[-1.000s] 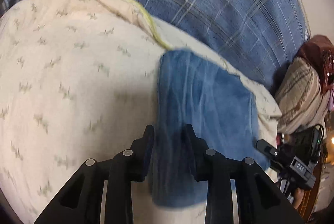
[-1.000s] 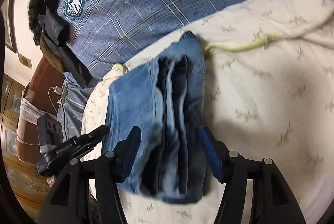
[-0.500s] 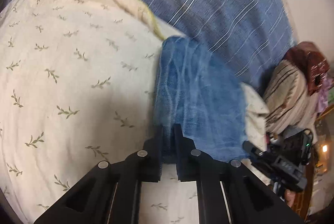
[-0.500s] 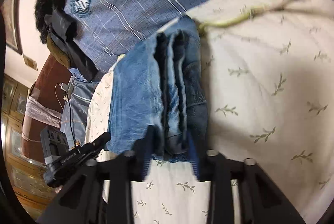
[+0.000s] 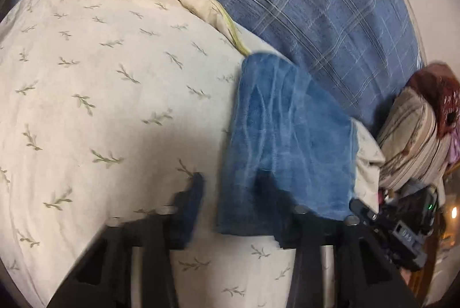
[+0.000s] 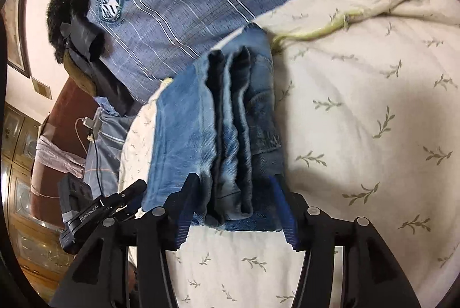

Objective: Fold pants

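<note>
Folded jeans (image 6: 227,135) were found stacked on the bedspread (image 6: 359,112), both the left gripper (image 5: 230,190) and right gripper (image 6: 233,187) spread wide and seemingly released, so only withdrawal was judged left.

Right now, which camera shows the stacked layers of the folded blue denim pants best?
The right wrist view: the folded blue denim pants face it edge-on, each layer visible. The left wrist view shows only their smooth top face, layers hidden.

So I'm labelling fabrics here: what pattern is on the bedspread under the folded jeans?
Cream bedspread with small olive-green leaf sprigs, clearest in the right wrist view.
</note>
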Demonstrator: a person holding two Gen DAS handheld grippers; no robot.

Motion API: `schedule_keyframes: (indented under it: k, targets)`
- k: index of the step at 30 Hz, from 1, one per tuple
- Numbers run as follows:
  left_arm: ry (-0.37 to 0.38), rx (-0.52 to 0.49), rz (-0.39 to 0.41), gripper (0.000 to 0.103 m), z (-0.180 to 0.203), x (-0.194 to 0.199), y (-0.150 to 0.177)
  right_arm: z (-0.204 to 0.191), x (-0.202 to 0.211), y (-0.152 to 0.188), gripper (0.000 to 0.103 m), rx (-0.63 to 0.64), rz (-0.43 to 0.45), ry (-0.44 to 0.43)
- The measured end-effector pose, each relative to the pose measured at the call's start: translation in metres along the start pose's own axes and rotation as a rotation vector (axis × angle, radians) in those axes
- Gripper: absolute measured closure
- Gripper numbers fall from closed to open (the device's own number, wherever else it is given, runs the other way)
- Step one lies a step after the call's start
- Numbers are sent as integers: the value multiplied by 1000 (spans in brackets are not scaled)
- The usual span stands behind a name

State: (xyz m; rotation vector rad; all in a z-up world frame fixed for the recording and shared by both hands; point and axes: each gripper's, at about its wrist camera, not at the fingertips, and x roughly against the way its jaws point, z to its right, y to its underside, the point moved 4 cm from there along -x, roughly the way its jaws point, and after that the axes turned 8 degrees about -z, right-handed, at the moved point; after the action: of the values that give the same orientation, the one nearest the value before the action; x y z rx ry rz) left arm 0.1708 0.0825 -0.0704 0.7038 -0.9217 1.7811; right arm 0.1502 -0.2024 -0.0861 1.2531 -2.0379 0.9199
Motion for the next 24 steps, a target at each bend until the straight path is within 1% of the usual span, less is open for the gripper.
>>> schedule_keyframes:
  k: [2, 3, 4, 5, 6, 7, 8, 9, 10, 13, 15, 16, 17, 18, 19, 20, 22, 23, 24]
  targets:
    - [-41, -74, 49, 97, 15, 2, 8, -1, 3, 1, 56, 9, 9, -7]
    - [-48, -105, 76, 96, 19, 6, 11, -4, 9, 3, 59, 19, 29, -42]
    - [-40, -112, 87, 95, 20, 10, 13, -7, 16, 5, 59, 26, 46, -80]
    - [-35, -108, 88, 92, 20, 14, 16, -9, 25, 8, 58, 33, 72, -91]
    - [-40, -103, 84, 86, 16, 18, 21, -11, 33, 13, 52, 42, 95, -84]
    - [-41, -101, 83, 81, 12, 21, 23, -12, 40, 19, 46, 53, 117, -70]
    - [-48, -88, 87, 70, 8, 26, 28, -12, 44, 28, 35, 61, 134, -42]
    - [-56, -71, 101, 68, 4, 31, 33, -13, 45, 34, 34, 71, 136, -12]
    - [-60, -69, 109, 68, 3, 35, 38, -14, 43, 41, 34, 85, 126, 20]
    - [-85, -93, 115, 68, 5, 41, 50, -21, 26, 54, 34, 152, 86, 124]
    - [-117, -130, 105, 68, 8, 39, 57, -26, 11, 55, 39, 209, 63, 243]
    - [-155, -159, 103, 68, 12, 35, 61, -26, 2, 55, 41, 233, 58, 305]
    - [-186, -176, 105, 67, 14, 33, 61, -24, -3, 55, 44, 237, 51, 342]
    - [-243, -198, 112, 66, 16, 29, 62, -22, -7, 56, 49, 235, 46, 363]
    - [-287, -209, 121, 66, 17, 25, 62, -21, -9, 56, 53, 226, 51, 371]
    - [-286, -201, 122, 66, 17, 23, 60, -19, -10, 54, 55, 215, 60, 376]
    - [-250, -189, 120, 66, 23, 16, 58, -18, -11, 52, 56, 204, 70, 384]
    - [-238, -209, 118, 67, 28, 11, 58, -18, -11, 52, 60, 204, 73, 389]
    - [-240, -231, 113, 67, 31, 8, 59, -17, -11, 52, 66, 200, 75, 386]
